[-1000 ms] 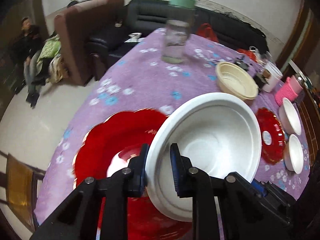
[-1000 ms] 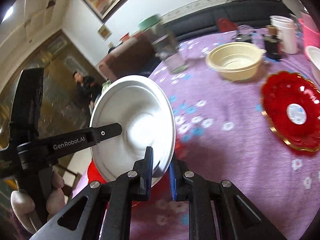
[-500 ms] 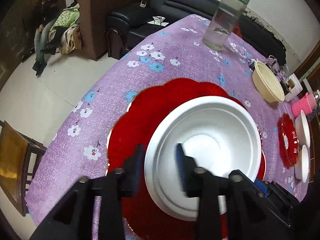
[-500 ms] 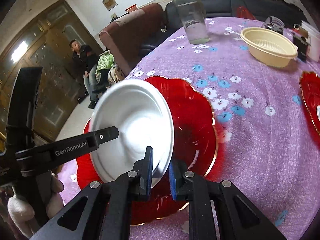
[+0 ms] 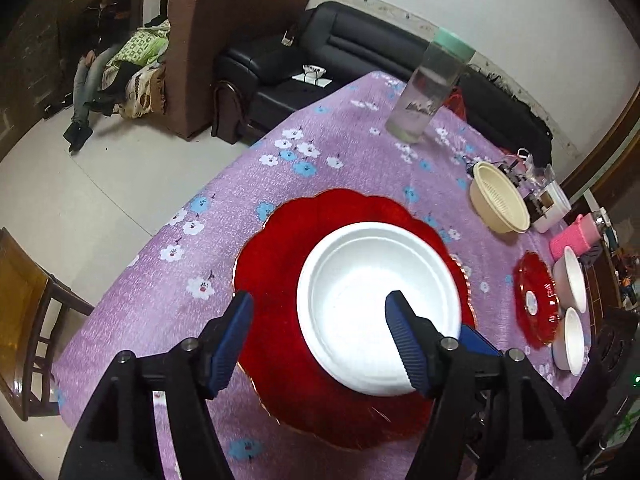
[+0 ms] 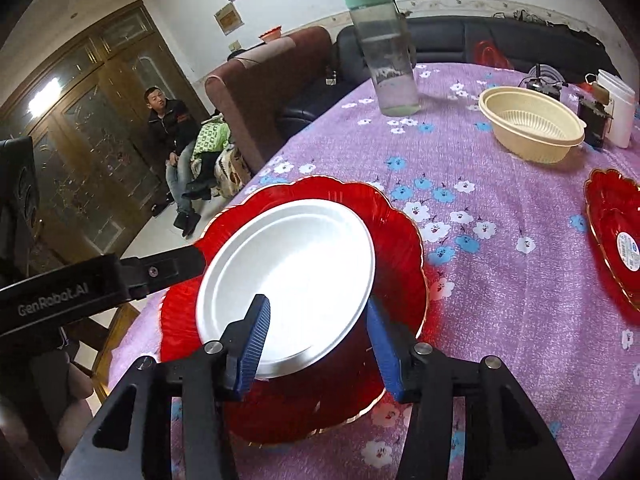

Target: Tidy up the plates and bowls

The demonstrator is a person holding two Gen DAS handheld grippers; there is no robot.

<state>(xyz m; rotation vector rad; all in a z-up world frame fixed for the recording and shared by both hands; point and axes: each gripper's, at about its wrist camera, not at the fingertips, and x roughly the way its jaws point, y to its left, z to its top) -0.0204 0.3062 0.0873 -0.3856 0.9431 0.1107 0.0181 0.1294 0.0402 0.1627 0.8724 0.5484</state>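
— Two grippers, both spread wide, nothing held: the left gripper (image 5: 320,332) and the right gripper (image 6: 316,332) each straddle an edge of the white bowl (image 5: 378,308), pads clear of the rim.

— And the bowl itself?

— Sitting upright in the big red plate (image 5: 280,264), a little toward the right of its centre, on the purple cloth (image 5: 352,136) at the near end of the table. I'd judge that stacking step done; the hands look ready to back off.

— What's left, by your reckoning?

— Plenty. Farther along lies a small red plate (image 6: 612,232), and beside it two white bowls (image 5: 572,280) near the table's right edge. Beyond those, a cream bowl (image 6: 532,128) stands alone.

— So the next move?

— Probably a reach across for one of those. It calls for lifting both grippers straight off without nudging the bowl, then closing on a thin rim. The small red plate lies flat, so getting a finger under its edge looks the awkward part.

— Anything in the way?

— A tall jar (image 6: 384,52) with a green lid stands at the far end, well apart.
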